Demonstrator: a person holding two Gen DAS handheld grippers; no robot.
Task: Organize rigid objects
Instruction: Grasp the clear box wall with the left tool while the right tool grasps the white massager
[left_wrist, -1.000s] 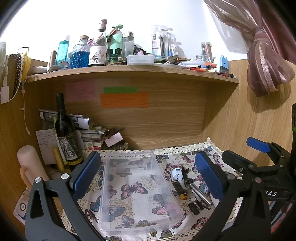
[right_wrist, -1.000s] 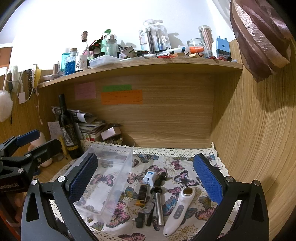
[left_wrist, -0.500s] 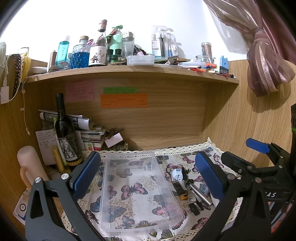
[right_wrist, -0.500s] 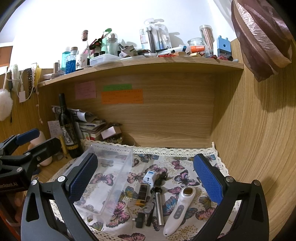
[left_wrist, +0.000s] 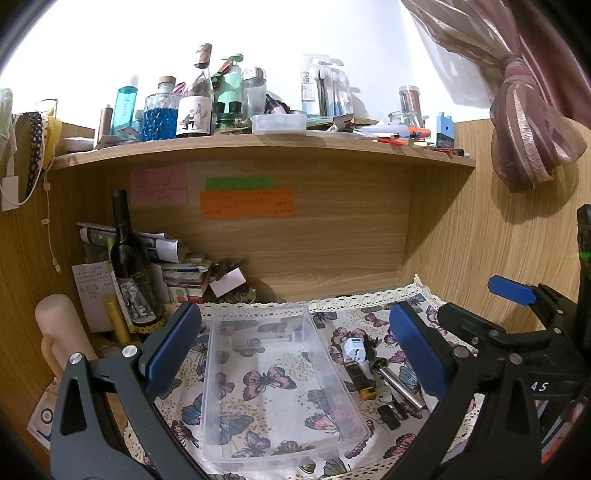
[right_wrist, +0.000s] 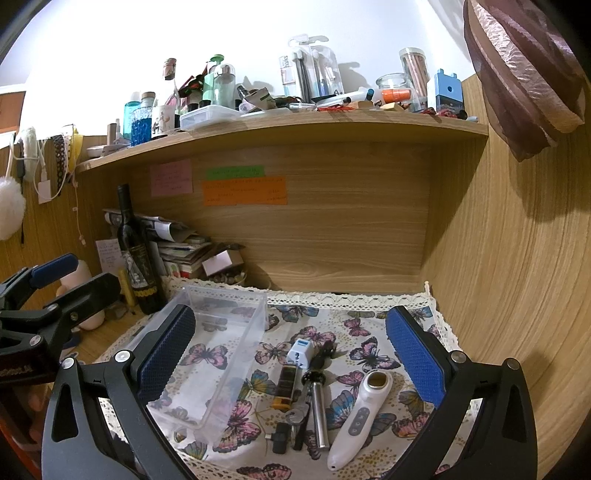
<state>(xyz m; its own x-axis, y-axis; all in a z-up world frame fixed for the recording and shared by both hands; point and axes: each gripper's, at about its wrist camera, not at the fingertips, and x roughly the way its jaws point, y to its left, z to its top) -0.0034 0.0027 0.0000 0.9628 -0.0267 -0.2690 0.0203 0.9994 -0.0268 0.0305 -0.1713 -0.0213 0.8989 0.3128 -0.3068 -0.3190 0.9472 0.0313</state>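
A clear empty plastic bin (left_wrist: 273, 380) lies on the butterfly cloth (left_wrist: 373, 317); it also shows in the right wrist view (right_wrist: 207, 350). Beside it lie a white travel adapter (right_wrist: 301, 352), a black-and-orange stick (right_wrist: 285, 386), a metal-handled tool (right_wrist: 318, 410), a key (right_wrist: 295, 415), a small black plug (right_wrist: 279, 437) and a white handheld device (right_wrist: 360, 413). My left gripper (left_wrist: 295, 347) is open and empty above the bin. My right gripper (right_wrist: 291, 350) is open and empty above the small objects.
A dark wine bottle (left_wrist: 135, 273) stands at the back left beside stacked papers (left_wrist: 173, 258). A pink cylinder (left_wrist: 59, 332) stands at far left. A cluttered shelf (left_wrist: 258, 144) runs overhead. A wooden wall (right_wrist: 517, 295) closes the right side.
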